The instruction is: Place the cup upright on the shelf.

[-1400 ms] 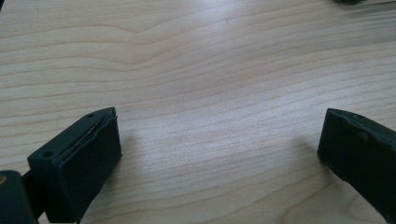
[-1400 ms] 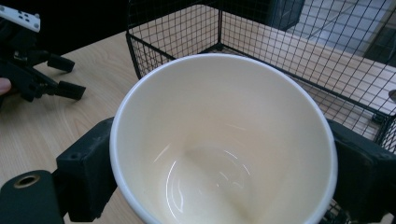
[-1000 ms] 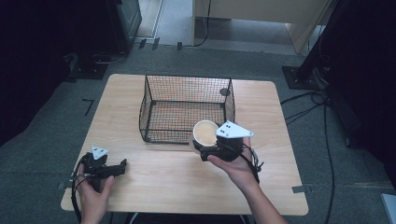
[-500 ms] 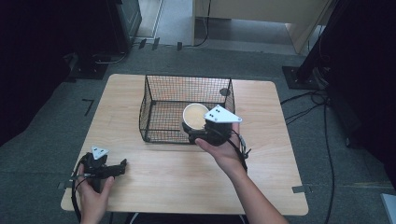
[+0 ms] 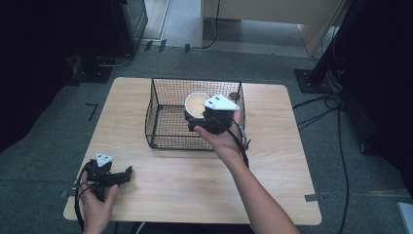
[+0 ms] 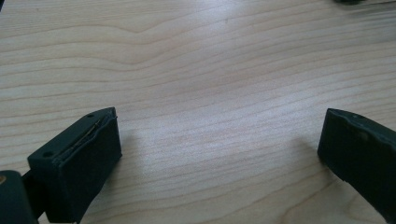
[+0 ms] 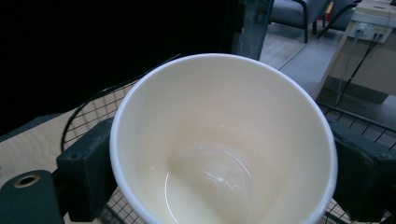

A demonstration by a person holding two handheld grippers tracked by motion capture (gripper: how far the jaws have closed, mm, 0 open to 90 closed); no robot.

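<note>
1. The right gripper [image 5: 197, 118] is above a black wire basket [image 5: 160, 112] that stands on a light wooden table [image 5: 272, 161]. The basket walls are on all sides of this gripper, and the near wall is just under the right hand [image 5: 221, 141].
2. Behind the right gripper, past the far edge of the table, there is grey floor with dark stands and cables [image 5: 319, 105].
3. The right gripper is closed on a cup [image 5: 197, 103]. In the right gripper view one black jaw presses each side of the cup [image 7: 224, 140], just below its rim.
4. The cup is cream-white, round and empty. Its open mouth is tilted up toward the camera of the gripper. The inside is smooth and a little shiny at the bottom.
5. The cup hangs over the inside of the basket, near its right part. I cannot tell if it touches the basket floor.
6. The left gripper [image 5: 127, 172] lies low at the near left corner of the table, well apart from the basket, held by the left hand [image 5: 95, 202].
7. In the left gripper view the jaws of the left gripper [image 6: 219, 154] stand wide apart with only bare wood between them.
</note>
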